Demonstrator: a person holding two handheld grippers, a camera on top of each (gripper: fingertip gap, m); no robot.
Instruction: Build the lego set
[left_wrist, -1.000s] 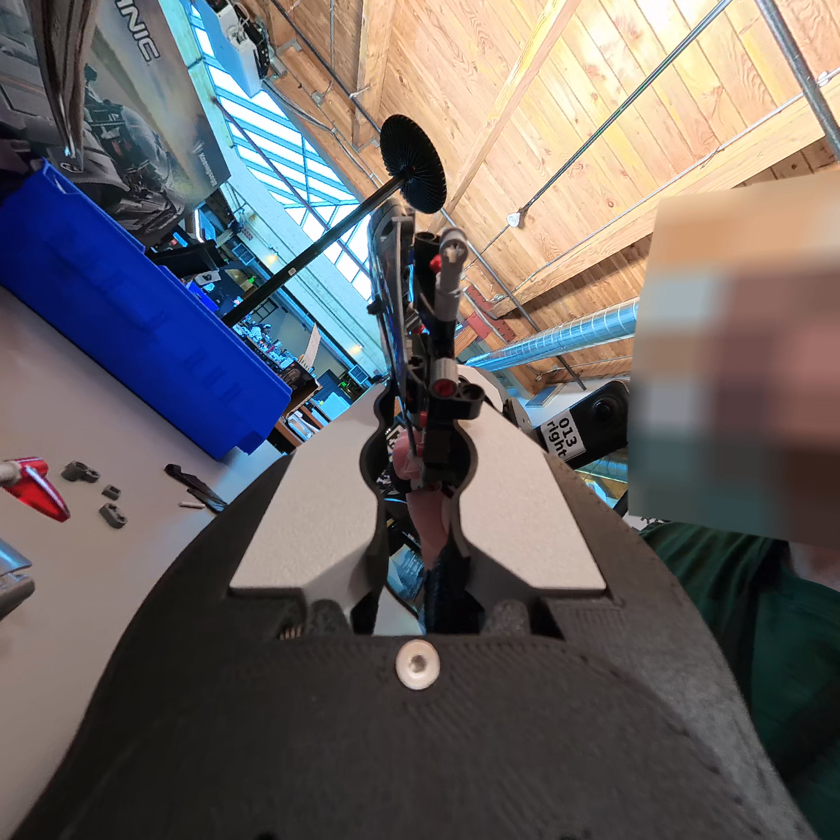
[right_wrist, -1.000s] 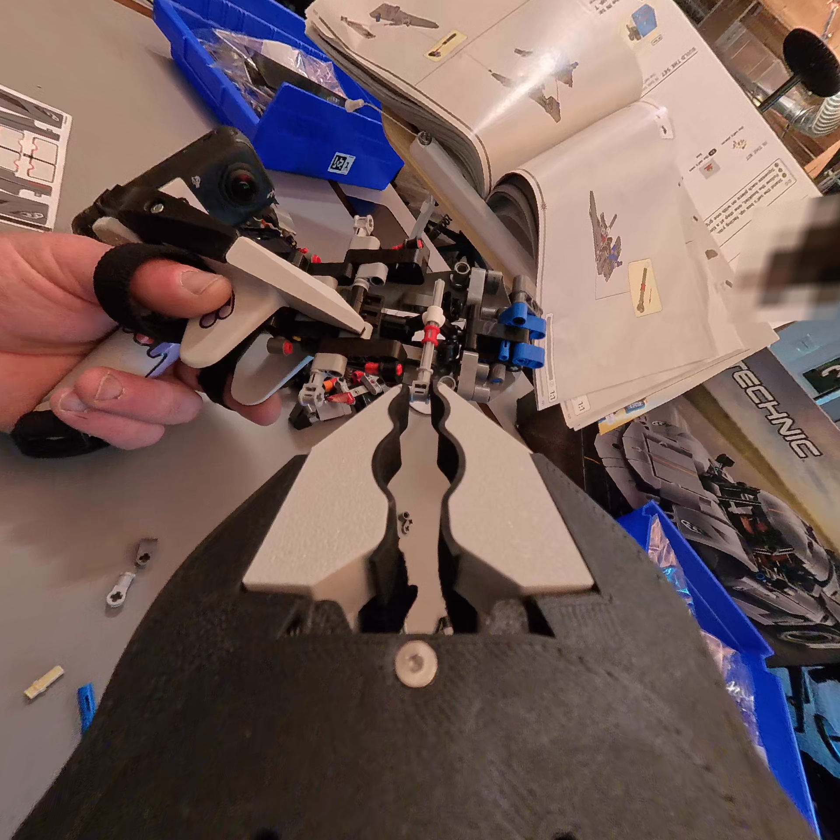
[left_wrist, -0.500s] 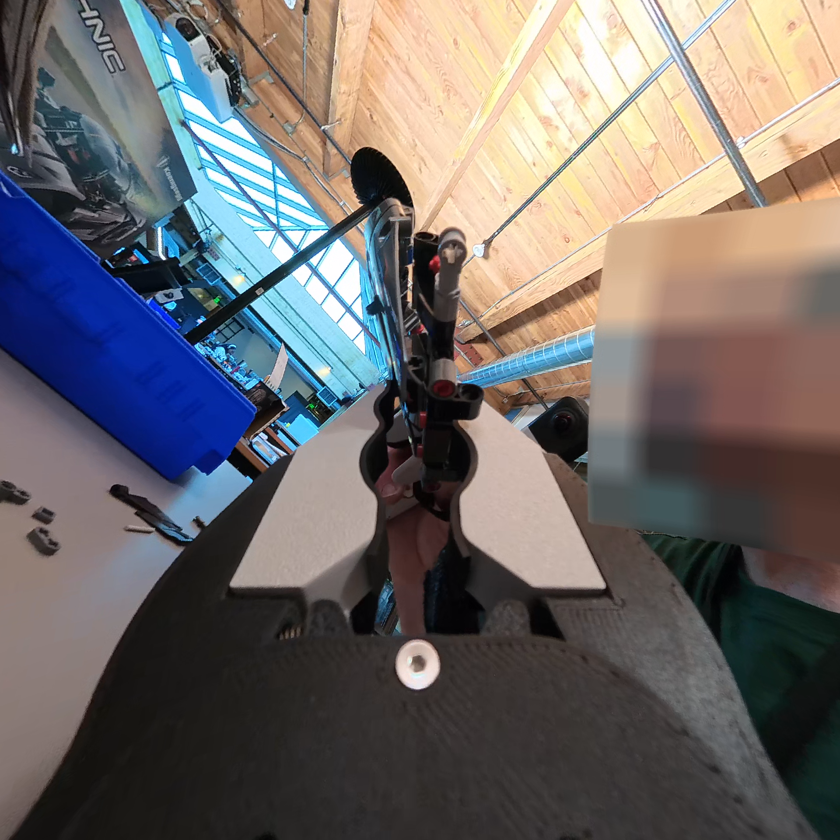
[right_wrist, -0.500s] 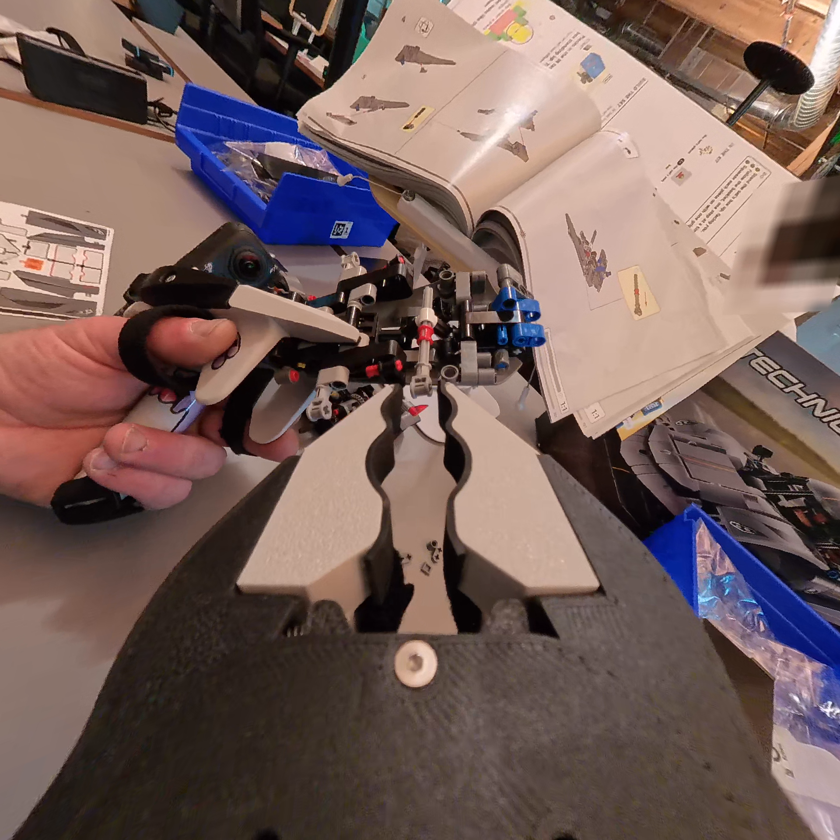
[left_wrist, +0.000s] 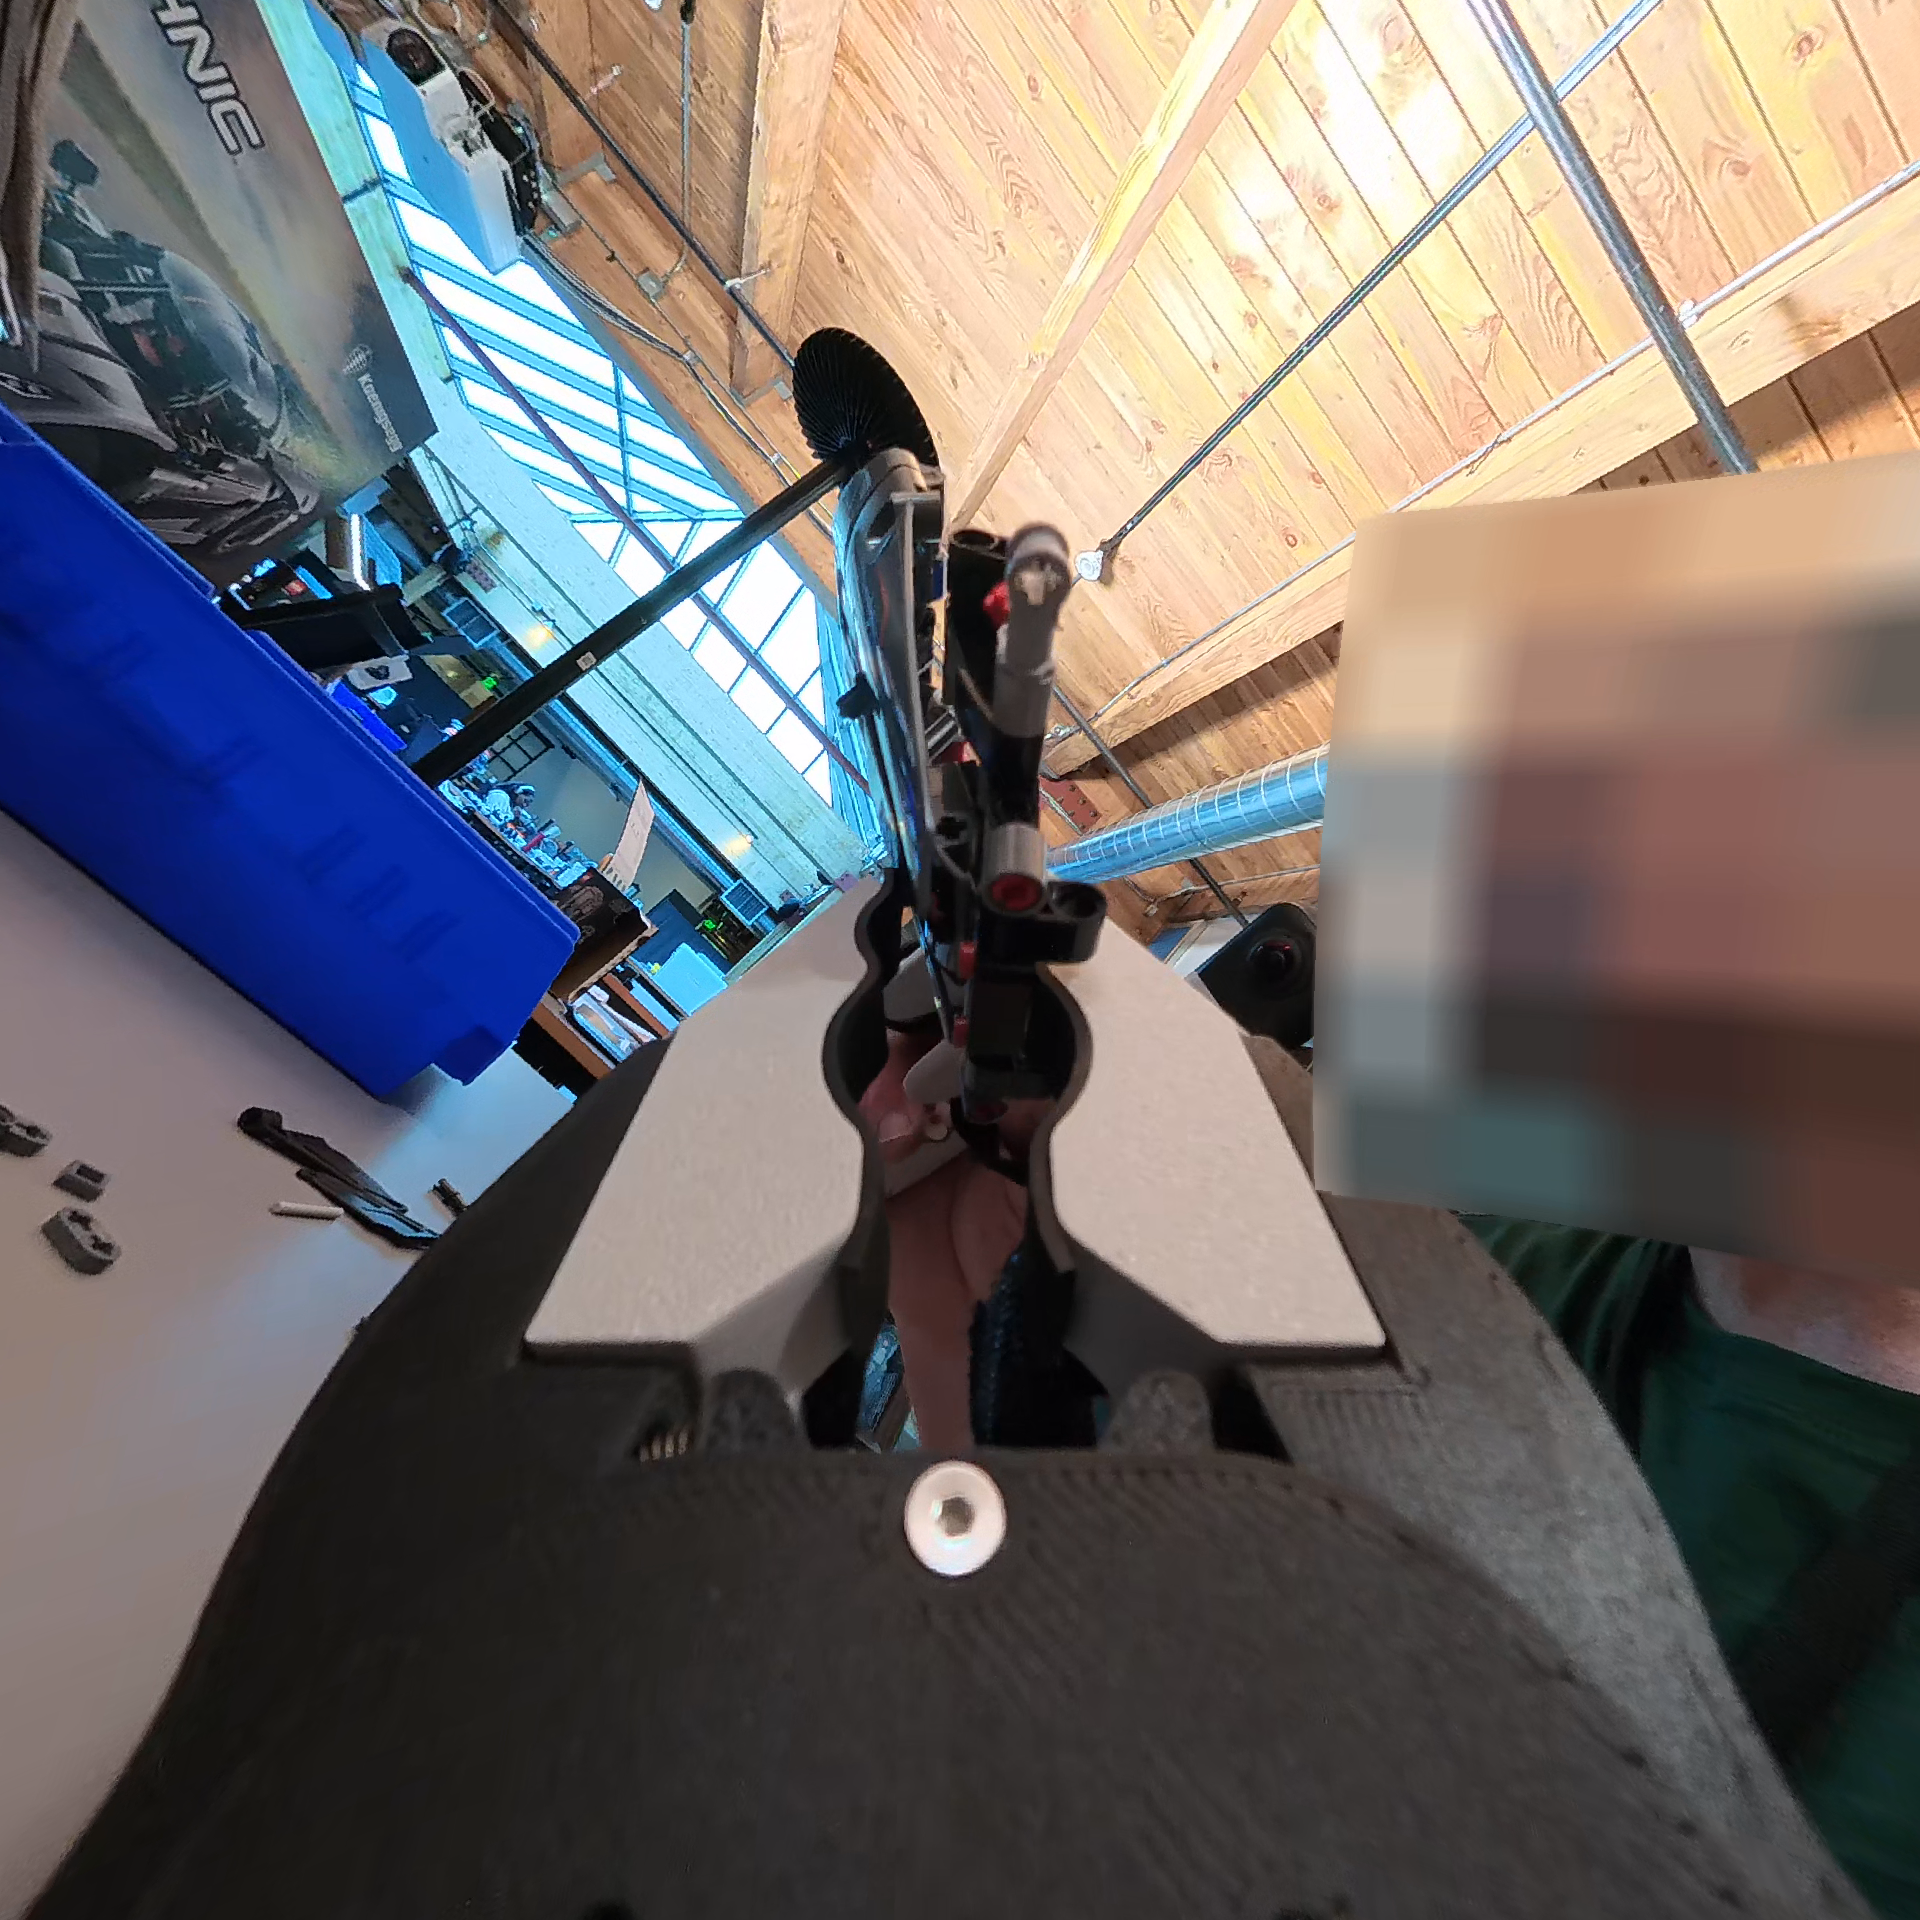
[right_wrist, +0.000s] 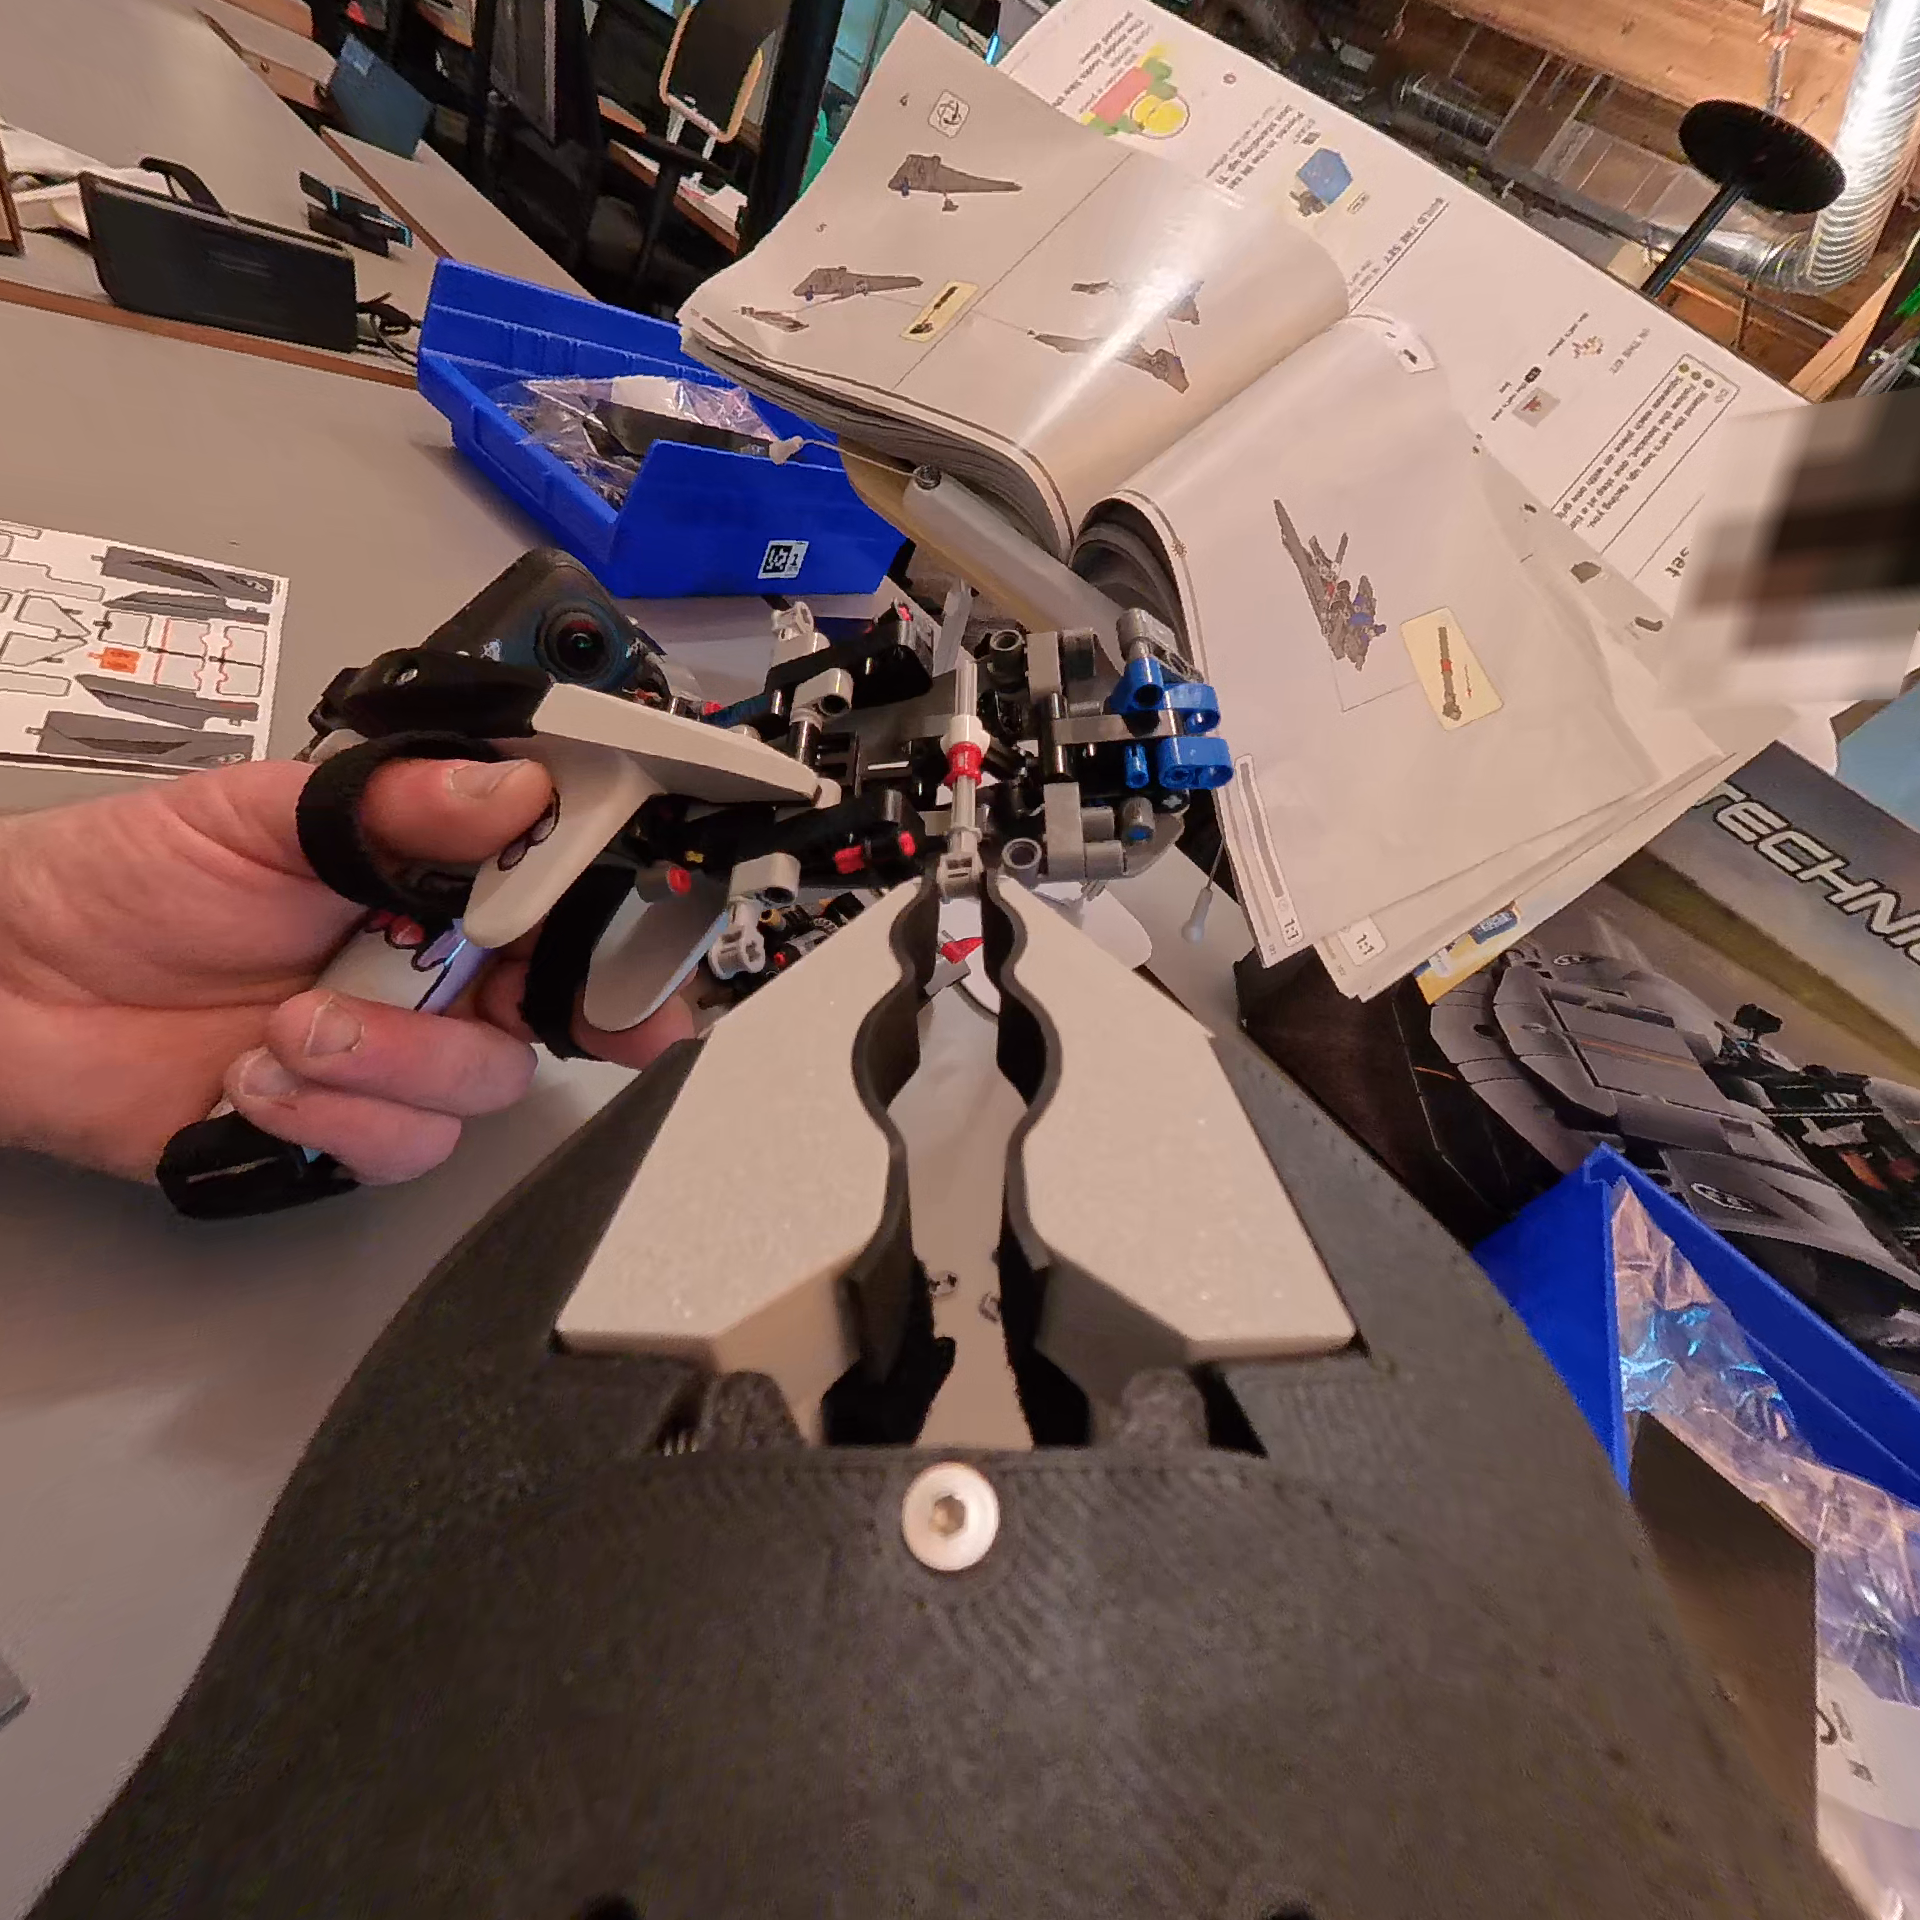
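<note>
Your right gripper (right_wrist: 958, 883) has its fingers pinched on the small grey connector at the near end of a thin grey axle (right_wrist: 966, 764) carrying a red bushing. That axle runs into the half-built model (right_wrist: 935, 758), which your left gripper (left_wrist: 971, 971) holds clamped off the bench (right_wrist: 187, 1403).

The hold on the connector looks shallow, at the very tips. Push off-line and I'd expect the axle to bend, or the connector to pop out and drop among the loose pieces (right_wrist: 790, 925) below. A hard push could also twist the model in the left fingers, since they seem to grip only one narrow black beam.

Whether the axle is seated, you can't tell: the hole it enters is buried in black beams. From the left wrist view the model is edge-on against the ceiling. Beyond, the open instruction booklet (right_wrist: 1299, 436) hides whatever props it up.
</note>
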